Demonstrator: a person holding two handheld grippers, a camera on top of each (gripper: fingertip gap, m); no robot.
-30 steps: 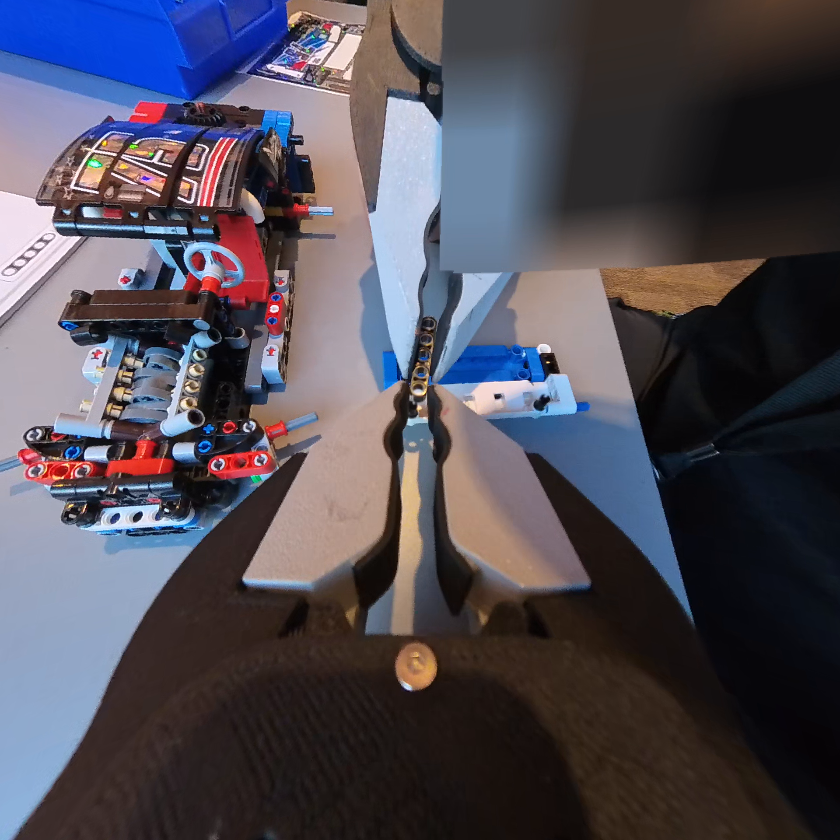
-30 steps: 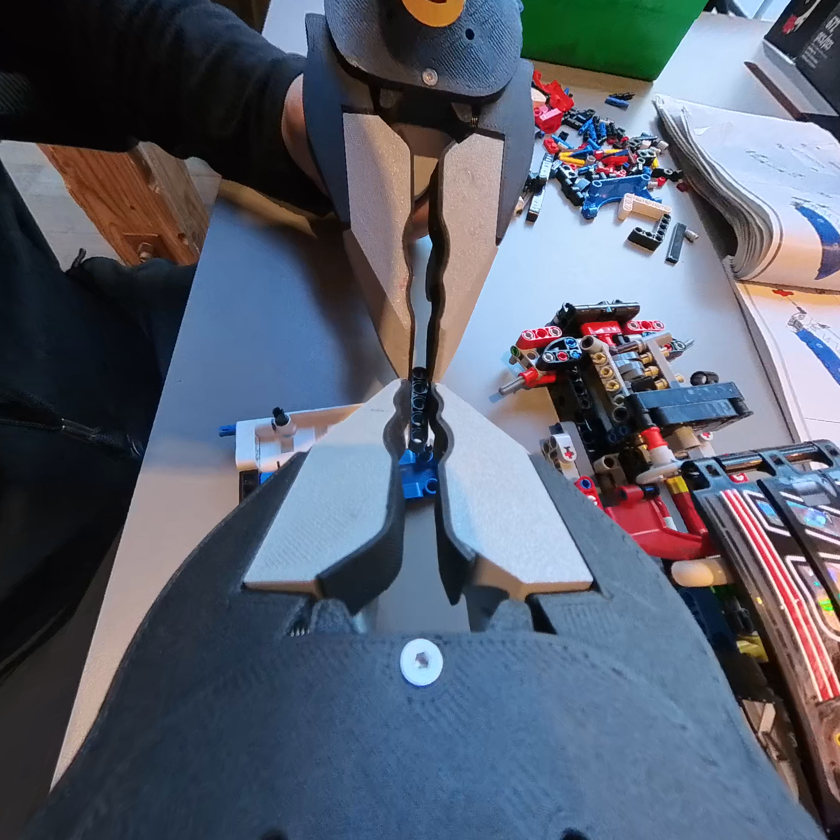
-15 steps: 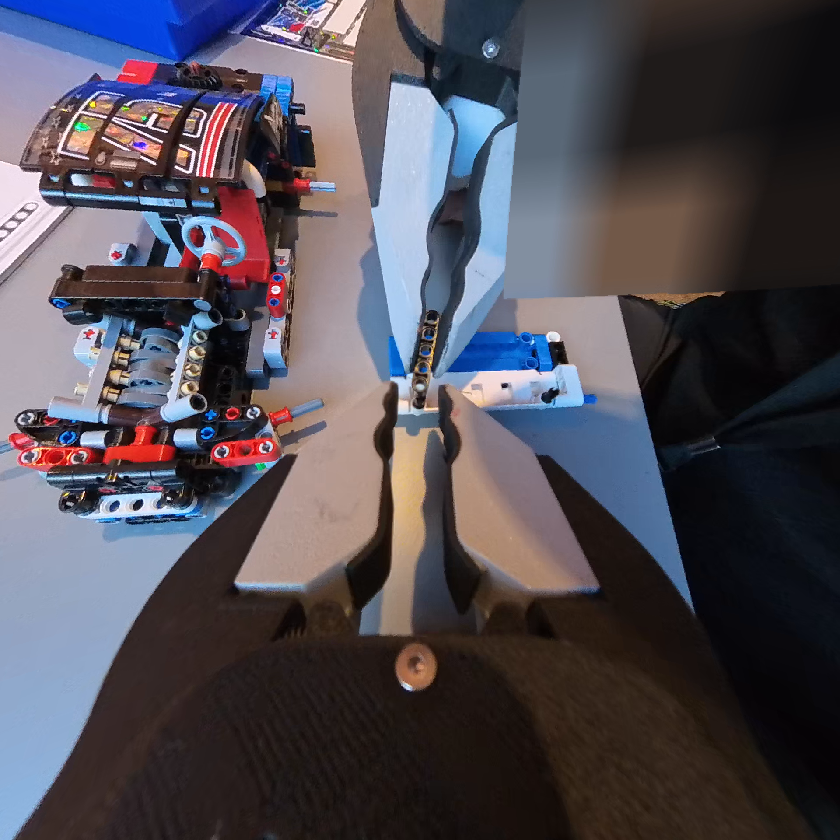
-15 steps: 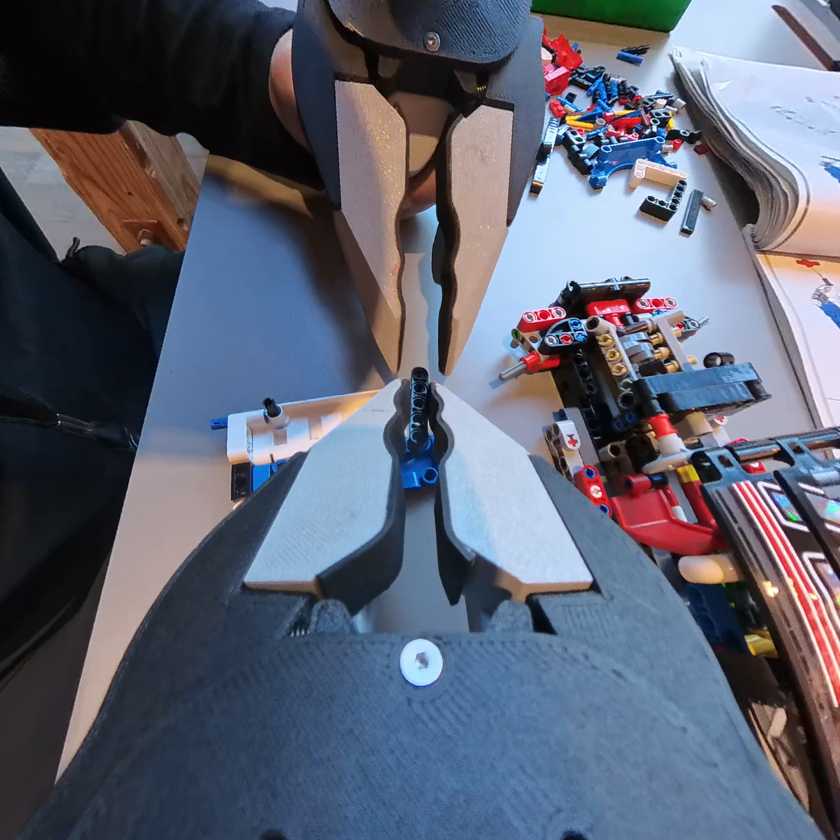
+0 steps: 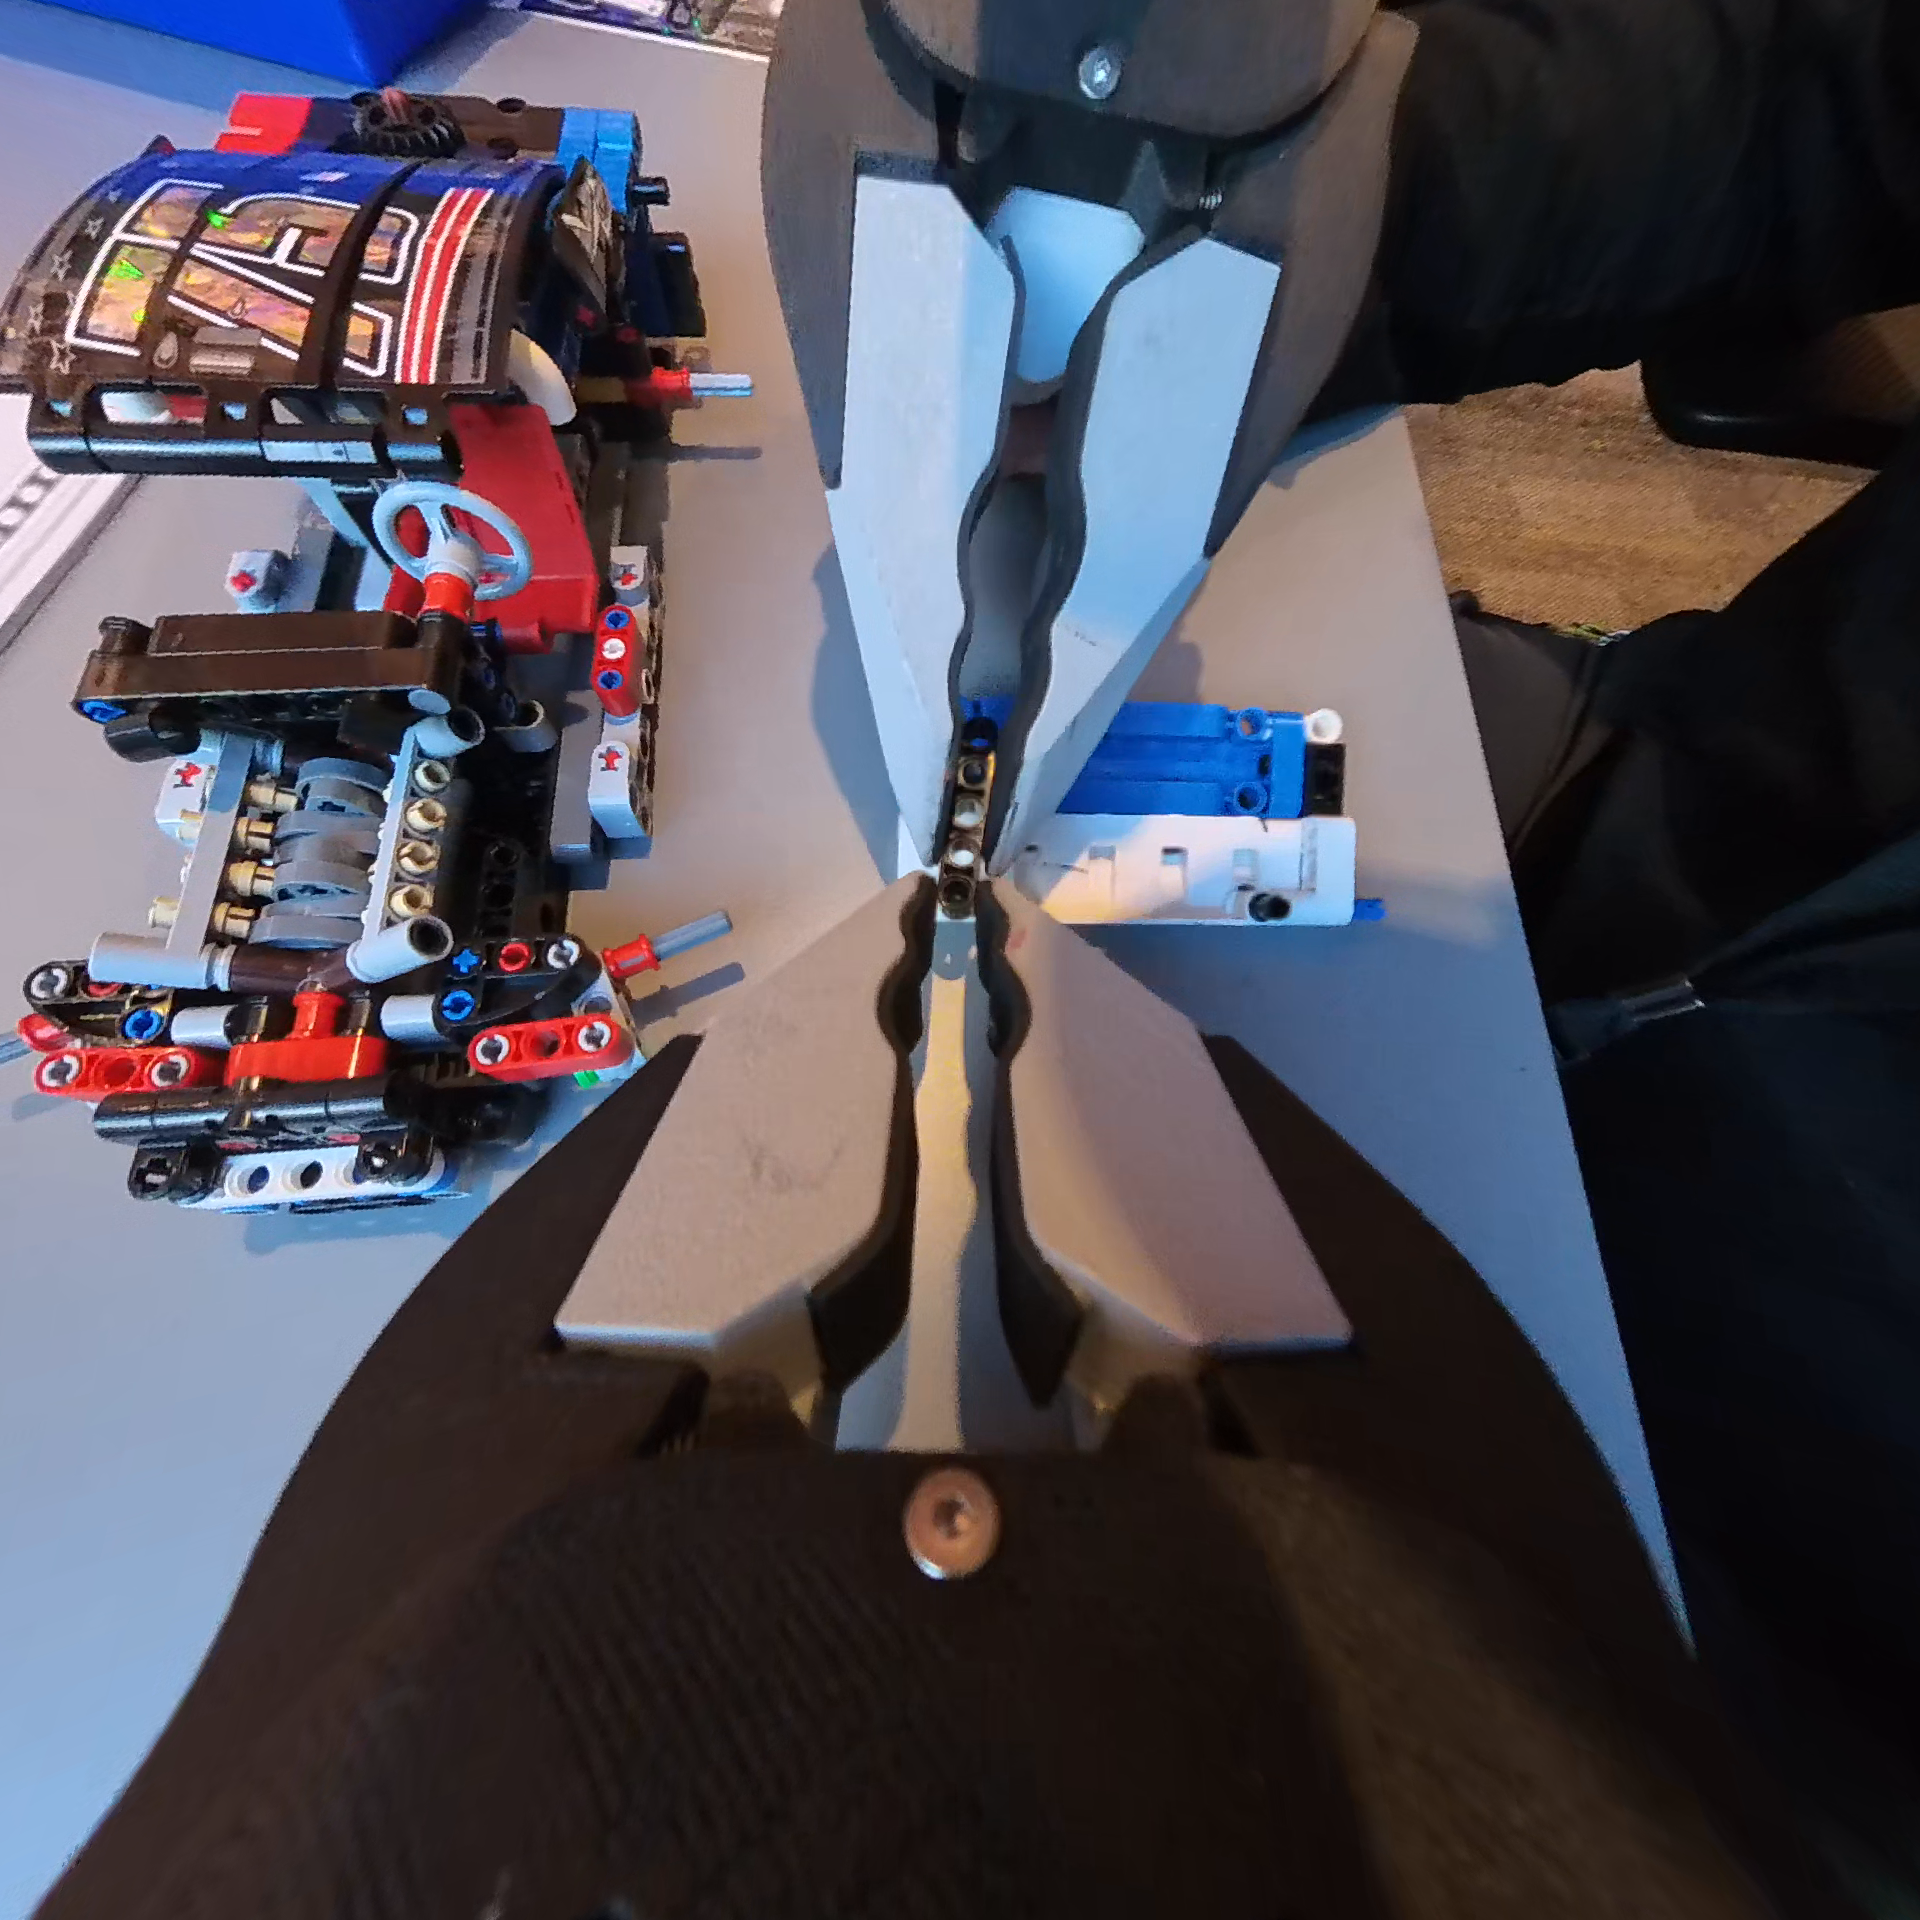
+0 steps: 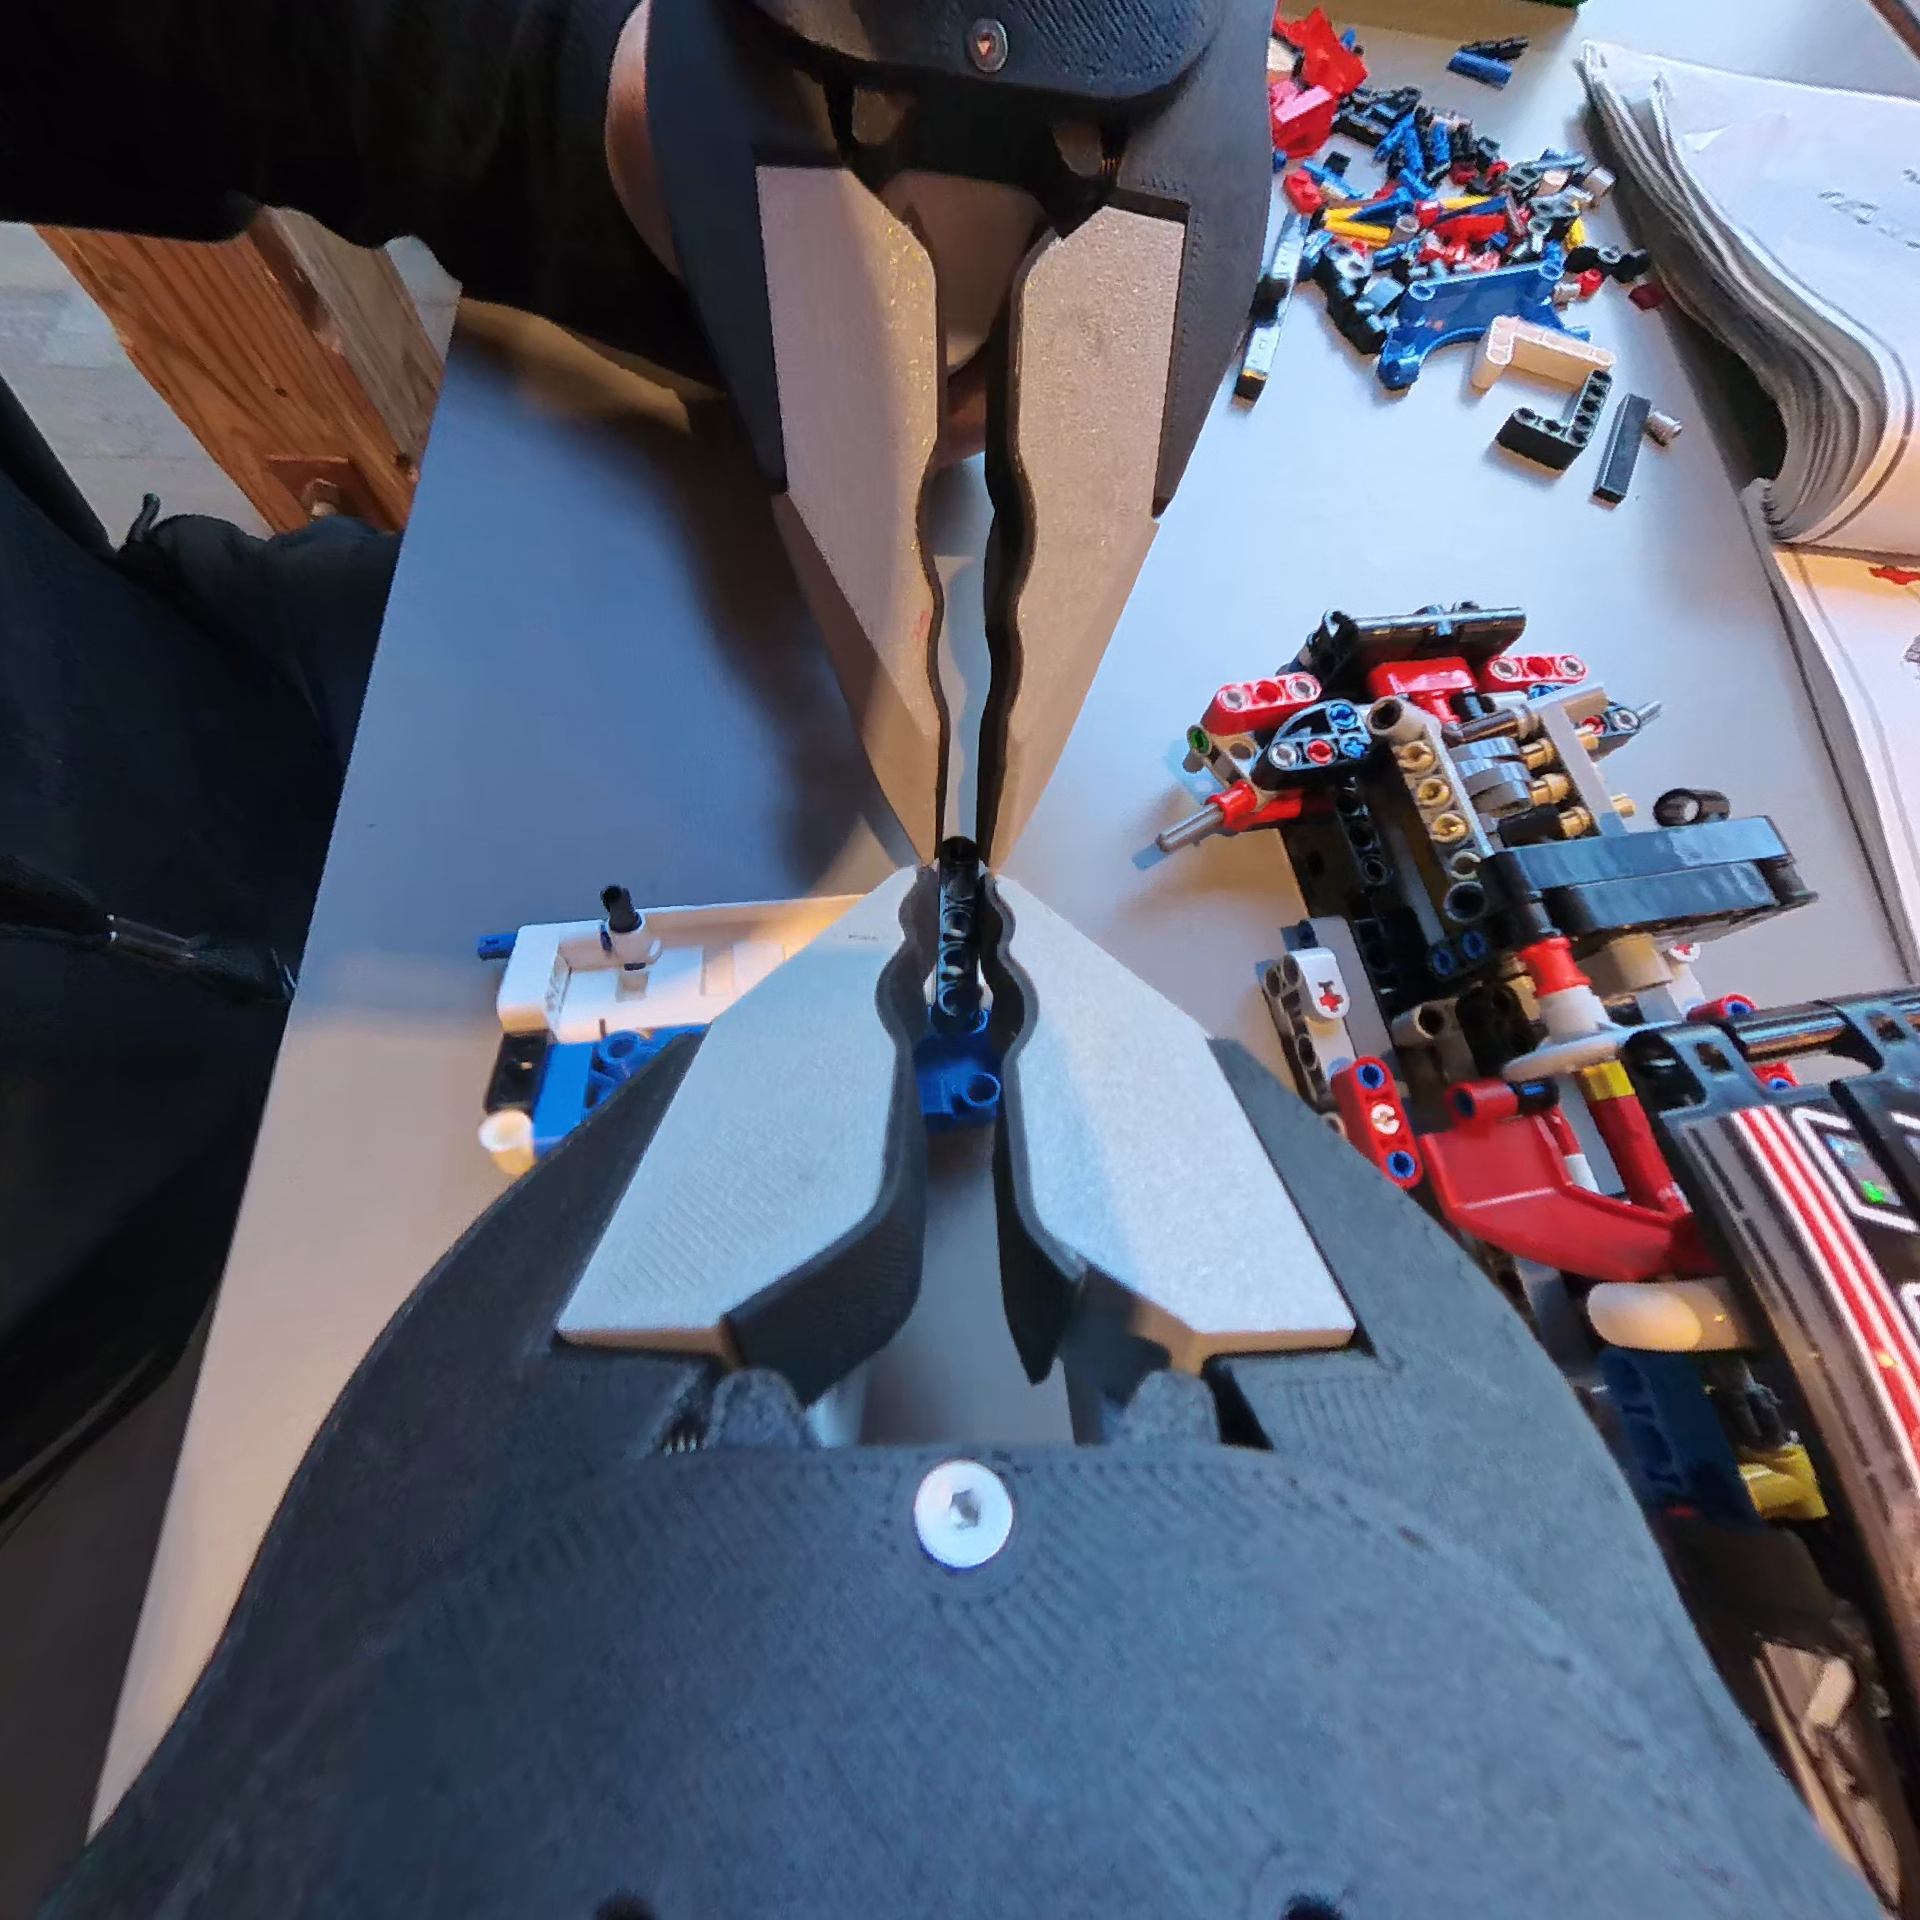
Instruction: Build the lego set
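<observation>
Your right gripper is clamped on a black holed beam with a blue connector on its near end. Your left gripper meets it tip to tip, fingers nearly together around the beam's far end. Under them a blue-and-white sub-assembly lies on the grey table, beside the half-built car.

Black gripper, grey fingers, silver screw.

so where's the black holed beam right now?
Centre of both wrist views: the black beam is clamped in the right gripper, its far end at the left gripper's tips, above the white-and-blue subassembly.
</observation>
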